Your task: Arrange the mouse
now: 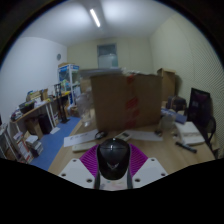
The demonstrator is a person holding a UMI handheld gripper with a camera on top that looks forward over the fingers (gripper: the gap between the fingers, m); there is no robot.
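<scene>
A black computer mouse sits between my gripper's two fingers, its rounded back towards the camera. The purple pads press against both of its sides. The mouse is held above a light wooden table, which stretches out beyond the fingers. The underside of the mouse is hidden.
A large brown cardboard box stands on the table straight ahead. Papers and small items lie on the table to the right, near a dark monitor. Cluttered shelves and a desk line the left wall.
</scene>
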